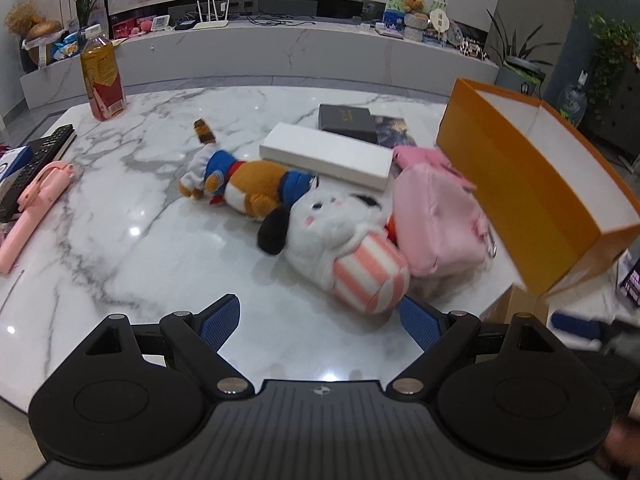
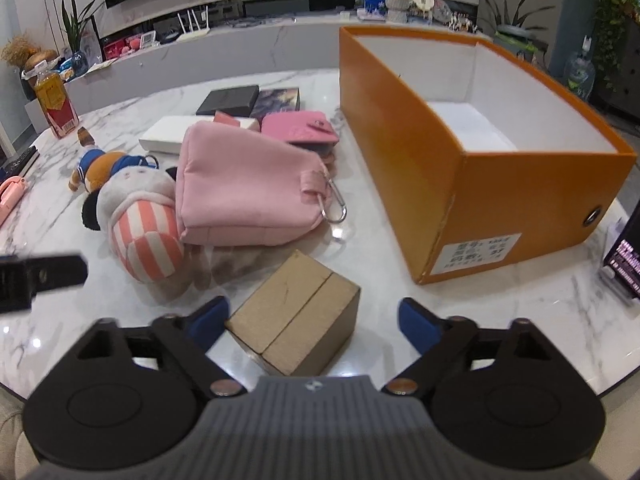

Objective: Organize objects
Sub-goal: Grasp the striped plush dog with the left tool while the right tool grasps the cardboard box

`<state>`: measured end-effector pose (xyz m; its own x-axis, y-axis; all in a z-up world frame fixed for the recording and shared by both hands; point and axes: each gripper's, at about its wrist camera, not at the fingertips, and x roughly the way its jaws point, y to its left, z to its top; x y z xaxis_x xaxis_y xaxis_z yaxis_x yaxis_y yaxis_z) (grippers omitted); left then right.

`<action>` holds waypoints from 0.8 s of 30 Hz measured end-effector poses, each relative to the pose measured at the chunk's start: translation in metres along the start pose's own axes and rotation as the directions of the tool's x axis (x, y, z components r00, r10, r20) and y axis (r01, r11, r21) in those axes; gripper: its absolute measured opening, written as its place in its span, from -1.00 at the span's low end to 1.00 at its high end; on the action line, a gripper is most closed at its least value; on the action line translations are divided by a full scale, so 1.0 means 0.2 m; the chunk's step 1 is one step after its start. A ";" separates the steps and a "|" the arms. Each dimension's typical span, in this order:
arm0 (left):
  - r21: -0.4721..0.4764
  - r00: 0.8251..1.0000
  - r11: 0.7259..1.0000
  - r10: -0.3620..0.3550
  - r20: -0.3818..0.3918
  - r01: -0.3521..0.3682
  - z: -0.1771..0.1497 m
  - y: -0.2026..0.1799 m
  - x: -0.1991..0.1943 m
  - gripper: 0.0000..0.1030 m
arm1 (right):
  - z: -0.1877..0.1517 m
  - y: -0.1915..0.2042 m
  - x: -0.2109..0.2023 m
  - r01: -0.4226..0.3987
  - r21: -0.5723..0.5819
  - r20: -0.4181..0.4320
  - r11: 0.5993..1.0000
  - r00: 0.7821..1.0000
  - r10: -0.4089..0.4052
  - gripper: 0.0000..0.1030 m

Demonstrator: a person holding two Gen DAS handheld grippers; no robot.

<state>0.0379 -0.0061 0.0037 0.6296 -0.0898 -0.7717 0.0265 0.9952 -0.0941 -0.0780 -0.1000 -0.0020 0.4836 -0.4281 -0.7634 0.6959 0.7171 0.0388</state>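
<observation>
An open orange box (image 2: 404,136) with a white, empty inside stands on the marble table at the right; it also shows in the left wrist view (image 1: 520,184). My right gripper (image 2: 314,320) is open, its blue pads on either side of a small brown cardboard box (image 2: 296,320). My left gripper (image 1: 320,322) is open and empty, just in front of a white plush with a striped pink body (image 1: 344,240). A pink pouch (image 2: 244,192) lies beside the plush. An orange-and-blue plush (image 1: 244,184), a white box (image 1: 326,156) and a pink wallet (image 2: 300,128) lie behind.
A black box (image 2: 228,100) and a dark booklet (image 2: 280,100) lie at the back. A drink bottle (image 1: 102,76), a remote (image 1: 36,164) and a pink handle (image 1: 32,208) sit at the left. A phone screen (image 2: 626,264) stands at the right edge.
</observation>
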 end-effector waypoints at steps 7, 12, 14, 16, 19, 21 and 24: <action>-0.028 0.999 0.999 -0.031 0.006 0.032 0.09 -0.06 0.07 1.00 | 0.00 -0.02 0.03 -0.019 0.026 -0.017 0.999 1.000 0.019 0.28; -0.069 0.999 0.997 -0.045 -0.014 0.044 0.14 -0.09 0.15 1.00 | -0.01 -0.03 0.03 -0.014 0.041 -0.024 0.999 1.000 0.015 0.24; -0.082 0.999 0.996 -0.042 -0.025 0.040 0.14 -0.10 0.18 1.00 | -0.01 -0.04 0.03 -0.018 0.041 -0.024 0.999 1.000 0.019 0.23; -0.084 0.999 0.996 -0.026 -0.040 0.023 0.15 -0.12 0.21 1.00 | -0.02 -0.04 0.03 -0.021 0.038 -0.023 0.999 0.999 0.022 0.22; -0.093 0.998 0.996 0.012 -0.068 -0.018 0.16 -0.12 0.26 1.00 | -0.02 -0.04 0.03 -0.023 0.041 -0.019 0.999 1.000 0.023 0.23; -0.119 0.996 0.992 0.024 -0.085 -0.034 0.16 -0.11 0.30 1.00 | -0.02 -0.04 0.03 -0.022 0.041 -0.017 0.999 1.000 0.023 0.23; -0.131 0.990 0.988 0.059 -0.125 -0.075 0.17 -0.10 0.36 1.00 | -0.02 -0.03 0.03 -0.021 0.041 -0.017 0.999 1.000 0.022 0.23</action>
<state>0.1086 -0.0320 -0.0277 0.5280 -0.0354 -0.8485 -0.1230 0.9854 -0.1177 -0.0814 -0.1043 -0.0095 0.4898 -0.4032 -0.7730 0.7066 0.7029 0.0810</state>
